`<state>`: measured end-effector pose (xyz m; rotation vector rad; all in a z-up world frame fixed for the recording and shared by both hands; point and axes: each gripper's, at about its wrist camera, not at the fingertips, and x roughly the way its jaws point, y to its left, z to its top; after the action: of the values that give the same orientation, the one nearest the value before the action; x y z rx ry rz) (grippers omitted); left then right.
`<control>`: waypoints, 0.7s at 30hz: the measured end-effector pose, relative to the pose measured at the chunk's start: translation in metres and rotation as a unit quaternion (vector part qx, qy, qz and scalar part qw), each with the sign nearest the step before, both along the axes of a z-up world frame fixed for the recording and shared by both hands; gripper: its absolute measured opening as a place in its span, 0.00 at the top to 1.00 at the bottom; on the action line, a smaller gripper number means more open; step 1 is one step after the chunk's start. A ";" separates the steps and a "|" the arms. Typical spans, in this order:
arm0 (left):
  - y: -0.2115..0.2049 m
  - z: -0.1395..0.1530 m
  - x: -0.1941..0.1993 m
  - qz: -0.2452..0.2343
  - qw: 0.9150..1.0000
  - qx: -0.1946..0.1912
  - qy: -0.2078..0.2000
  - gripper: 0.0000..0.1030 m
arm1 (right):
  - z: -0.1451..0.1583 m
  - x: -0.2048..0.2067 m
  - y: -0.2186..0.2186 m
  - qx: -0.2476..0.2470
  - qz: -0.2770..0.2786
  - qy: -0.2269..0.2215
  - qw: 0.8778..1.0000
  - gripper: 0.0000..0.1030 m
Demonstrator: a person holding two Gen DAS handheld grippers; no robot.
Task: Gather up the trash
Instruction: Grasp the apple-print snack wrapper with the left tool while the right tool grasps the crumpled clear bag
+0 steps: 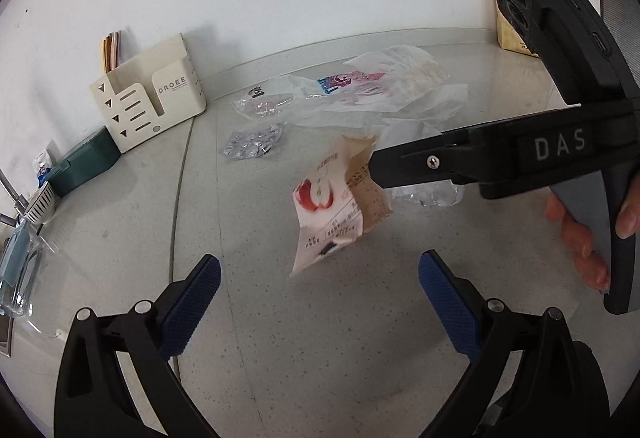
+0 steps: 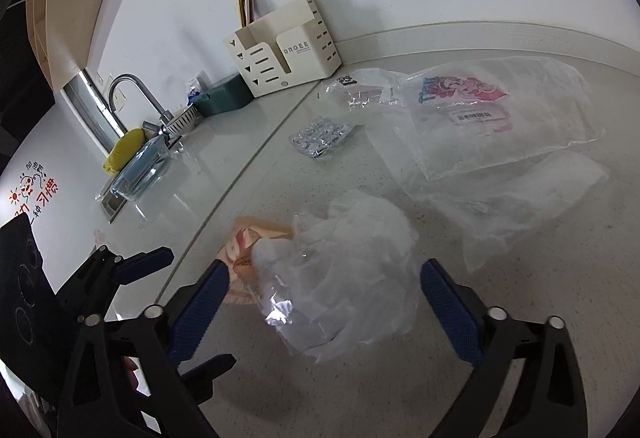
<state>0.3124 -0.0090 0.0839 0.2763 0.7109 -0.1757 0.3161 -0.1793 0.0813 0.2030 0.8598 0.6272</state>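
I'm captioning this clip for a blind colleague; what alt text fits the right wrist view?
An open right hand-held gripper straddles a crumpled clear plastic bag on a pale speckled countertop, with a snack wrapper just left of the bag. Farther back lie more clear bags, a foil blister pack and a cream organiser.

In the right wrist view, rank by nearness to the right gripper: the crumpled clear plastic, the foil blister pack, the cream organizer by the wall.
1. The crumpled clear plastic, between the open jaws of the right gripper, with no pad pressing on it.
2. The foil blister pack, mid-counter, ahead and slightly left.
3. The cream organizer, farthest, against the wall.
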 end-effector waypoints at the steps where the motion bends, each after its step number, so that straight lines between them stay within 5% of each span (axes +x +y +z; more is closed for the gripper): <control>1: 0.000 0.000 0.003 -0.002 1.000 -0.002 0.003 0.04 | -0.001 0.001 0.001 -0.003 0.004 0.003 1.000 0.31; 7: -0.005 0.000 0.024 -0.014 1.000 -0.007 0.018 0.04 | -0.004 0.005 -0.012 0.010 0.009 0.023 1.000 0.54; 13: -0.006 -0.004 0.042 -0.017 0.999 -0.024 0.045 0.05 | -0.002 0.001 -0.029 0.020 0.013 0.028 0.999 0.56; 15: -0.003 -0.004 0.048 -0.013 0.998 -0.035 0.054 0.17 | -0.001 0.000 -0.032 0.026 0.016 0.028 0.999 0.56; 17: 0.002 -0.005 0.054 -0.010 0.996 -0.057 0.071 0.40 | 0.003 -0.003 -0.035 0.033 0.019 0.025 0.999 0.55; 21: 0.010 -0.008 0.061 0.000 0.994 -0.067 0.081 0.49 | 0.011 -0.010 -0.042 0.048 0.022 0.017 0.998 0.55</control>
<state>0.3731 0.0013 0.0759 0.1339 0.8560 -0.2471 0.3064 -0.2216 0.0923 0.2822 0.8693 0.7080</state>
